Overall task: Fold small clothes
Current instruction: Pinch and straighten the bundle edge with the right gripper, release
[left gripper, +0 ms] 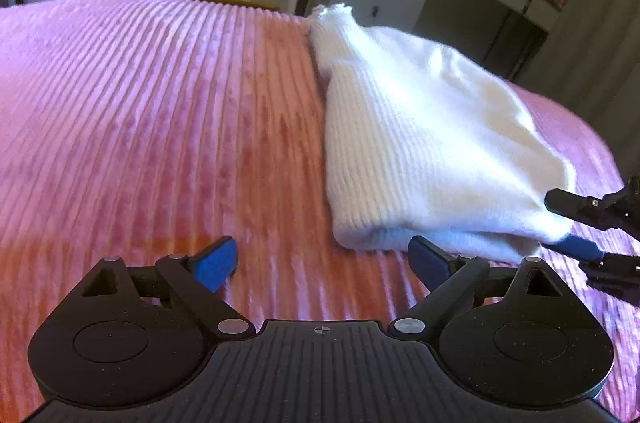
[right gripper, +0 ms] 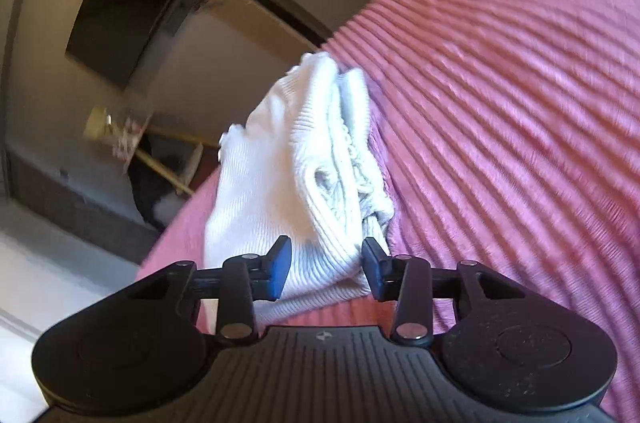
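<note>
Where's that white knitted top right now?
The white top lies folded on the pink bedspread, right of centre in the left view, beside the right gripper.

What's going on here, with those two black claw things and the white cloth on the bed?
A person is folding a small white knitted garment on a pink ribbed bedspread, using a handheld gripper in each hand. The garment already lies folded over in layers. The left gripper is wide open with nothing between its fingers, just short of the near edge. The right gripper has one corner of the garment between its fingers; whether they pinch it is unclear.
</note>
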Demonstrator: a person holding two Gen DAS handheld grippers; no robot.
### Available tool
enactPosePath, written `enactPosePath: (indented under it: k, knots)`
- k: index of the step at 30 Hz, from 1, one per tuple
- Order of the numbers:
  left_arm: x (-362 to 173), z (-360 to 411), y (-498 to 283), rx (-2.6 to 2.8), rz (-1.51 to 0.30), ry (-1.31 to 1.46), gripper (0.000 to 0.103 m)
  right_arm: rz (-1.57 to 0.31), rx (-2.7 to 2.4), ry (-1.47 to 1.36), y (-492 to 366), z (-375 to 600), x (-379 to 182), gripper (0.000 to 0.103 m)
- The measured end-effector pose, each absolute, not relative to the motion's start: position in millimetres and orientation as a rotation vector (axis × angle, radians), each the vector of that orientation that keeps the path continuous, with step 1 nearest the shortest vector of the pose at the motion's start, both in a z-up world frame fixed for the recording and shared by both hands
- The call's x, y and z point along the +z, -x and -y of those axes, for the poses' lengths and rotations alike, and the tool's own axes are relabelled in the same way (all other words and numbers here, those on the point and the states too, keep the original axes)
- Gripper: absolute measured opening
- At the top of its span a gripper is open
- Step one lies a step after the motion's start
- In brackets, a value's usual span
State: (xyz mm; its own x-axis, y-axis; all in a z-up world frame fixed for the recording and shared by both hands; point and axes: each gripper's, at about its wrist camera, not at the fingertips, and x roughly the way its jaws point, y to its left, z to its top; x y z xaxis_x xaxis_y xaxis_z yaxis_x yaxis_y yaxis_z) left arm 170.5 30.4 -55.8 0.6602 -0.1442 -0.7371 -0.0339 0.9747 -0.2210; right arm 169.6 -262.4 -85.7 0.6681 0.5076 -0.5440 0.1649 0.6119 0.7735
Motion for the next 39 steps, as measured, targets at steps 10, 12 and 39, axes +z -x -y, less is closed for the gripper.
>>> enactPosePath:
  k: [10, 12, 39]
  knots:
    - [-57.8, -26.3, -174.7, -0.004, -0.809, 0.156, 0.088, -0.751, 0.236, -0.815, -174.6, 247.4, -66.9, 0.015]
    - [-57.6, -27.9, -171.3, 0.013, -0.782, 0.162, 0.087, -0.701, 0.257, -0.737, -168.8, 242.7, -54.4, 0.014]
    - [-49.0, -7.7, -206.8, 0.001, -0.702, 0.001, 0.098, -0.652, 0.196, 0.138, -223.1, 173.1, -51.8, 0.020]
